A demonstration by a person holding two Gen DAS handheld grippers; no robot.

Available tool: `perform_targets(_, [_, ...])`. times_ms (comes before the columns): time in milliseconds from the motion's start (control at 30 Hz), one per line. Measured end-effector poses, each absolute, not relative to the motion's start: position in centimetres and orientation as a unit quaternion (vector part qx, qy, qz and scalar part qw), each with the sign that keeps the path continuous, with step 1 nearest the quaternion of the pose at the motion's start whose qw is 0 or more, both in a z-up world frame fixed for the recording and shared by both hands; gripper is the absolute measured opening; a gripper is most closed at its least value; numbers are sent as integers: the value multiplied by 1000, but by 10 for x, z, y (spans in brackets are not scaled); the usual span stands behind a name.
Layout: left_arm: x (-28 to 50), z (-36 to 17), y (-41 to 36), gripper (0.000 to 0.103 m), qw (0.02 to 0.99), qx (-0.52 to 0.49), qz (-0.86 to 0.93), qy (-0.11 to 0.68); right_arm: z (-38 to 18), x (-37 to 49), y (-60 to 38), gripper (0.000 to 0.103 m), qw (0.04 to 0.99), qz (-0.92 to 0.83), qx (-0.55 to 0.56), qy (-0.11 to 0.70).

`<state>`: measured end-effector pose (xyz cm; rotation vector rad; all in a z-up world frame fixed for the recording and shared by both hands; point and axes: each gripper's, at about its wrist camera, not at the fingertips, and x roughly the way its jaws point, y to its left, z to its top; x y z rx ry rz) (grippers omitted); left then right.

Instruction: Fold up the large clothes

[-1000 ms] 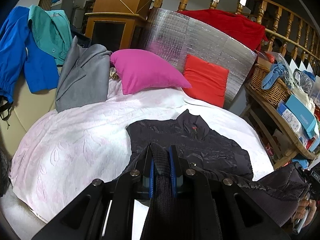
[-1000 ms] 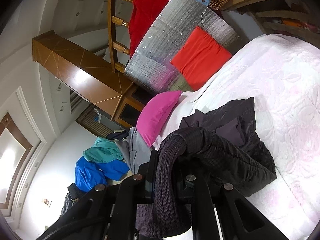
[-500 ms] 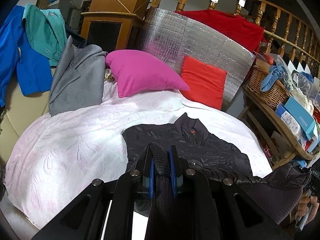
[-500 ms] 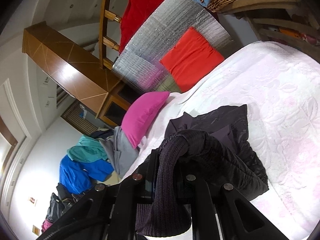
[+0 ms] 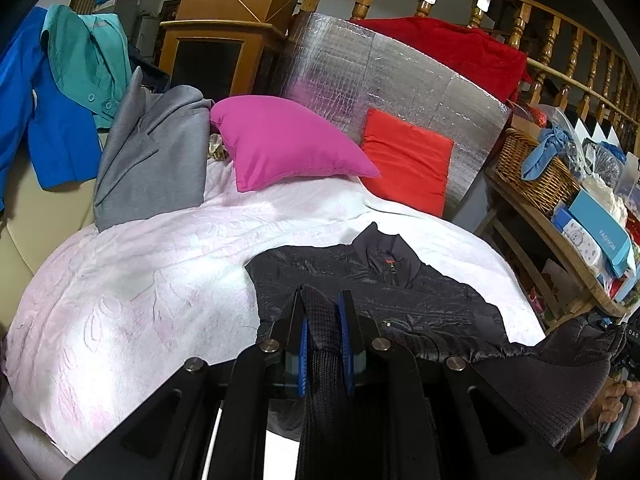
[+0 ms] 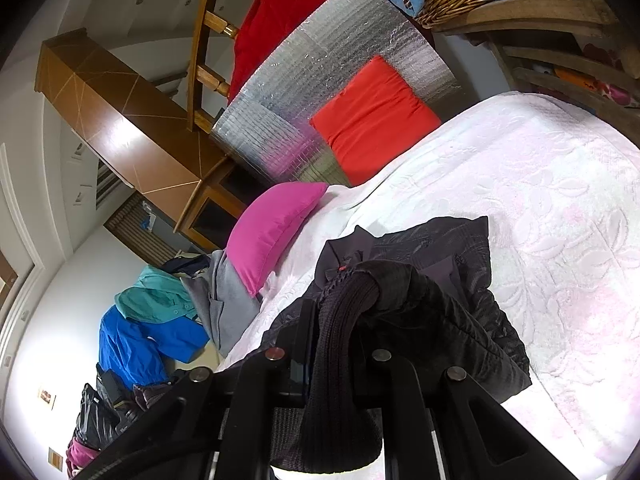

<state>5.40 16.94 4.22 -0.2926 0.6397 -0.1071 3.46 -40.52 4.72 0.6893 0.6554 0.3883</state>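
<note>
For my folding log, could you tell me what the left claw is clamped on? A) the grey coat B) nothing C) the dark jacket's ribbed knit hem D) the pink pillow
C: the left claw is shut on the ribbed hem of the dark jacket lying on the bed.

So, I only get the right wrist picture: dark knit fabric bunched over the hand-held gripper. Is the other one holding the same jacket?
Observer: Yes. The left hand-held gripper is shut on the knit hem of the black jacket.
Operator: Is the jacket lifted off the bed?
Observer: Mostly not. Its collar and chest lie flat on the white bedspread, zip facing up.
Operator: Can you see the person?
Observer: Only part of a hand at the lower right edge, beside the hem's raised far end.
</note>
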Motion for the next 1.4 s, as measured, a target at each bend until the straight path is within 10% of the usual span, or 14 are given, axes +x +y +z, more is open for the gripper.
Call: perform_targets(1400, [60,47,152,15,940,-97,-27,325,27,31,-421,12,858,215,362,294])
